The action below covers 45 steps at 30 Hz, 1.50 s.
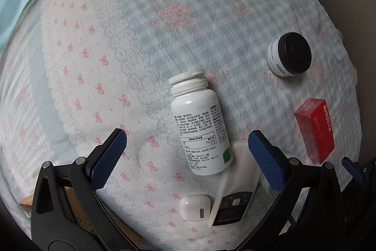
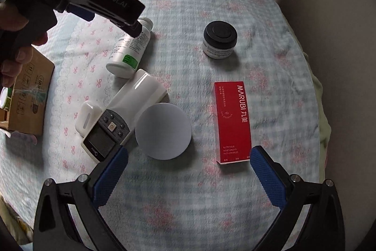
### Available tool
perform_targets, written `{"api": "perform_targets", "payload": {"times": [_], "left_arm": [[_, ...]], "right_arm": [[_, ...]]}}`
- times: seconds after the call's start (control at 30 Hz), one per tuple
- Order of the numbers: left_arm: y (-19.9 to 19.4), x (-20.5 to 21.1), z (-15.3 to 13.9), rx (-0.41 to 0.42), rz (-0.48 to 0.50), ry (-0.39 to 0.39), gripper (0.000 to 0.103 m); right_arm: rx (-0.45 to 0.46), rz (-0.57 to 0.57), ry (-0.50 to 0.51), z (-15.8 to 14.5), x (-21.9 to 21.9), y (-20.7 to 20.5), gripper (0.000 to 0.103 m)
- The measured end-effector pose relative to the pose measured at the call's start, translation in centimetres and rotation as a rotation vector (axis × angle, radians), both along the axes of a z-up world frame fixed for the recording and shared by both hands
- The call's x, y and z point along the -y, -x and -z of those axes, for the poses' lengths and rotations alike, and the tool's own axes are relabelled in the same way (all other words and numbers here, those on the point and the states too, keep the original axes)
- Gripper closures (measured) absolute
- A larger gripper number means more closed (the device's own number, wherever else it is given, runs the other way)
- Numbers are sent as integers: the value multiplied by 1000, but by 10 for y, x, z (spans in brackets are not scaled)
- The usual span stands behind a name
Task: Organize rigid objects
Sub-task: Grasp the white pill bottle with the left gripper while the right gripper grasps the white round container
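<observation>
Both hand-held grippers held wide and empty above scattered rigid items on a quilted bed

The left hand-held gripper (image 1: 186,152) is spread around the lying white pill bottle (image 1: 199,124); its smooth plastic barrel is best pinched across the middle so it cannot roll. The right hand-held gripper (image 2: 189,167) is gaped between a flat grey round lid (image 2: 163,131) and the red carton (image 2: 232,121). A black-capped jar (image 2: 219,39), a glossy remote (image 2: 124,114) and a cardboard box (image 2: 28,95) are seen nearby

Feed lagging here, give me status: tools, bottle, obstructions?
Left tool open, over white bottle lying flat. Right tool open, empty. Remote touches bottle base.
</observation>
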<state>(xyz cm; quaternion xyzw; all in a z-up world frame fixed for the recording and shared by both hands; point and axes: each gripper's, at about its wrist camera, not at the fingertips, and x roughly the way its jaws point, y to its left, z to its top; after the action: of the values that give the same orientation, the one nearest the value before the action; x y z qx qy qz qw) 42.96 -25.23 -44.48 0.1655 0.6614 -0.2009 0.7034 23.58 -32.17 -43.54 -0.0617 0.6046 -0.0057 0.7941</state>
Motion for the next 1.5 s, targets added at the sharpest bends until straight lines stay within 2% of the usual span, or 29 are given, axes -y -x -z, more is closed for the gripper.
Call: {"api": "perform_targets", "payload": {"times": [0.1, 0.3, 0.4, 0.53, 0.67, 0.73, 0.83, 0.87, 0.9, 1.17, 1.33, 1.5], "left_arm": [[-8, 6, 17, -41, -6, -20, 0], [-15, 15, 39, -92, -12, -31, 2], [-16, 17, 52, -128, -20, -26, 14], [-15, 19, 59, -147, -31, -22, 18], [-17, 17, 62, -154, -52, -17, 21], [-18, 18, 60, -150, -59, -25, 26], [-24, 12, 61, -145, -67, -10, 40], [-30, 9, 60, -145, -70, 2, 49], [-33, 8, 60, -144, -70, 5, 51], [-35, -8, 54, -136, -87, 43, 52], [-30, -16, 48, -133, -93, 70, 53], [-8, -23, 22, -120, -90, 90, 54]], "right_arm": [[-56, -82, 45, 18, -11, -11, 4], [-134, -214, 71, 45, -23, -30, 5], [-156, -252, 72, 56, -25, -37, 16], [-163, -290, 74, 66, -26, -41, 19], [-191, -308, 48, 75, -23, -42, 34], [-192, -311, 41, 77, -22, -41, 36], [-186, -318, 33, 77, -18, -40, 36], [-186, -321, 35, 78, -17, -39, 36], [-186, -327, 42, 78, -23, -42, 36], [-182, -338, 64, 74, -39, -37, 37], [-186, -289, 53, 66, -29, -37, 37], [-164, -272, 48, 52, -23, -32, 37]]}}
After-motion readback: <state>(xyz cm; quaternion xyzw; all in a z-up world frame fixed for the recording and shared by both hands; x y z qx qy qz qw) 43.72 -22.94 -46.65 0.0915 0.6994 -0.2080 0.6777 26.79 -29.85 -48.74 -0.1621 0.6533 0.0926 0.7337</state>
